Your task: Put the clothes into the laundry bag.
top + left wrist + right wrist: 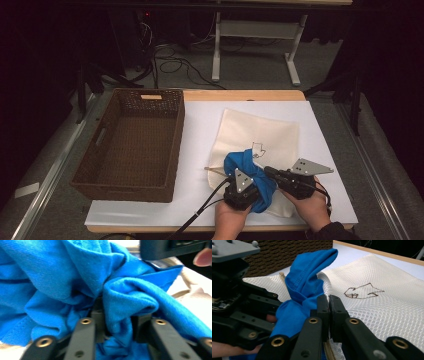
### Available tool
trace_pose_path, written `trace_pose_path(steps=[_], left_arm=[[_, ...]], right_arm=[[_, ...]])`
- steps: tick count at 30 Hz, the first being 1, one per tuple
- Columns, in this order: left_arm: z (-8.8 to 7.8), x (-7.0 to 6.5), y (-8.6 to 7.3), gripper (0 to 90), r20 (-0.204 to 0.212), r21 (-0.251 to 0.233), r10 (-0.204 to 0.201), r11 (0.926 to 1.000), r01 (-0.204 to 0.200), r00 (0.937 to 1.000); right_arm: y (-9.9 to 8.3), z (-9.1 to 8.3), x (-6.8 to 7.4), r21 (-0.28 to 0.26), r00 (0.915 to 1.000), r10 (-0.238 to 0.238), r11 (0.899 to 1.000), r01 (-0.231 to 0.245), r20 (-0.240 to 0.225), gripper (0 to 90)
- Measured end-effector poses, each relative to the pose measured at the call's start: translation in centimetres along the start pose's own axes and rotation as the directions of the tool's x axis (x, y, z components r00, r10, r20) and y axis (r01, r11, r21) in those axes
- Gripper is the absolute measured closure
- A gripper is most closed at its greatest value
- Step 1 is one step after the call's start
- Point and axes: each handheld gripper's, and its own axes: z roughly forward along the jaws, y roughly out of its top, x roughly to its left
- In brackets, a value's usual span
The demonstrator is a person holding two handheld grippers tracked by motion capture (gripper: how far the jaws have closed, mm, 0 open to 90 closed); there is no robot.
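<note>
My left gripper pinches the bunched blue cloth over the mesh bag, near the bench's front edge. Right gripper pressed together on the bag's edge. Bag's brown mark unreadable. Basket left.

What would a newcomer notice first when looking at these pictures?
First the bright blue crumpled cloth at the table's near edge, lying on a cream mesh laundry bag, with a fold pinched in the left gripper. The right gripper is shut on the bag's edge beside it. At left stands an empty dark brown woven basket.
</note>
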Motion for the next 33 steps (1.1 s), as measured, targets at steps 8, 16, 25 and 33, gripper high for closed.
trace_pose_path(steps=[8,16,25,33], left_arm=[[-2.7,0.1,-0.8,38.6,-0.006,-0.021,0.034,0.9992,-0.034,0.9994],[-6.2,1.4,-0.9,37.6,-0.037,-0.088,0.040,0.9952,-0.043,0.9985],[-6.4,3.8,1.5,29.9,-0.082,-0.152,-0.029,0.9883,0.017,0.9962],[-4.2,5.6,2.6,26.6,-0.123,-0.064,-0.087,0.9948,0.079,0.9887]], right_arm=[[-0.1,-0.1,-0.1,0.002,1.0000,0.005,1.000,-0.005,0.005,88.7],[-0.1,-0.1,0.0,0.005,1.0000,0.006,1.000,-0.006,0.008,88.7],[-0.1,-0.1,0.0,0.005,1.0000,0.006,1.000,-0.006,0.008,88.7],[-0.1,-0.1,-0.1,0.004,1.0000,0.005,1.000,-0.005,0.003,88.7]])
